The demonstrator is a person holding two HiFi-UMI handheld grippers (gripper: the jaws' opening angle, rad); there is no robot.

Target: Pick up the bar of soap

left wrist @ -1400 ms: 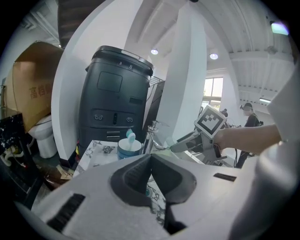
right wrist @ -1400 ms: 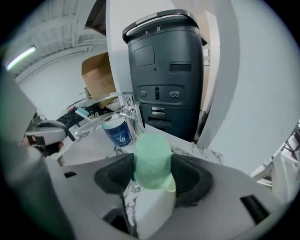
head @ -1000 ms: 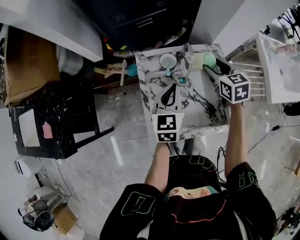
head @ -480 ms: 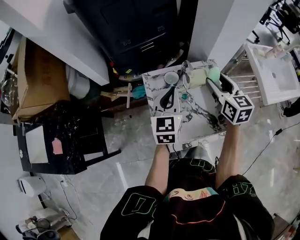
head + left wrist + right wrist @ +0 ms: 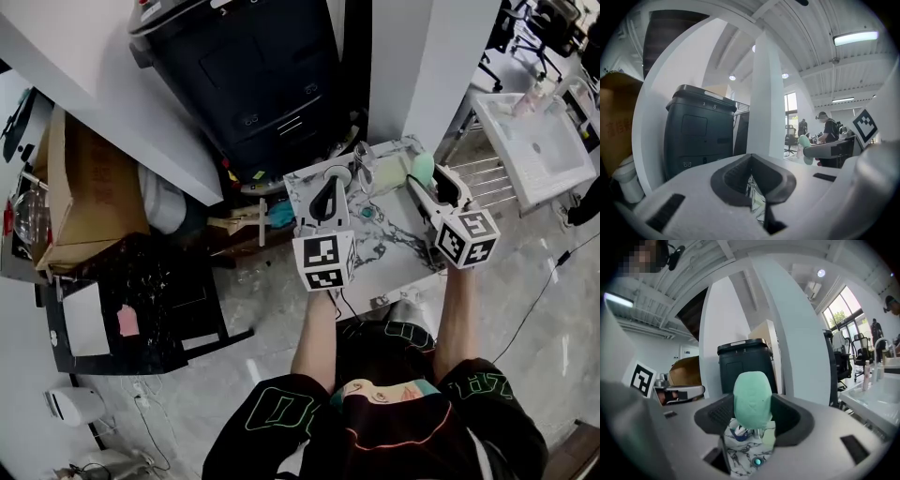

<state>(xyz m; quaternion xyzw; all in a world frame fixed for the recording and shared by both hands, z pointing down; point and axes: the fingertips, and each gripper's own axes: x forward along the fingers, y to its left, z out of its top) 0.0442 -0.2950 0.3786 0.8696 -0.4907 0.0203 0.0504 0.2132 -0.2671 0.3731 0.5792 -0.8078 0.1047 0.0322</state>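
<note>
R gripper (image 5: 752,416) is clamped on the pale-green oval soap bar (image 5: 751,397), apparently clear of the white marble-pattern tabletop (image 5: 398,234). L gripper (image 5: 752,180) has its jaws nearly together w/ nothing in them. Risk: the soap looks slick & rounded, so a harder squeeze or a tilt could squirt it out.

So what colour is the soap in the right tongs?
The soap is mint green, clearest in the right gripper view.
</note>
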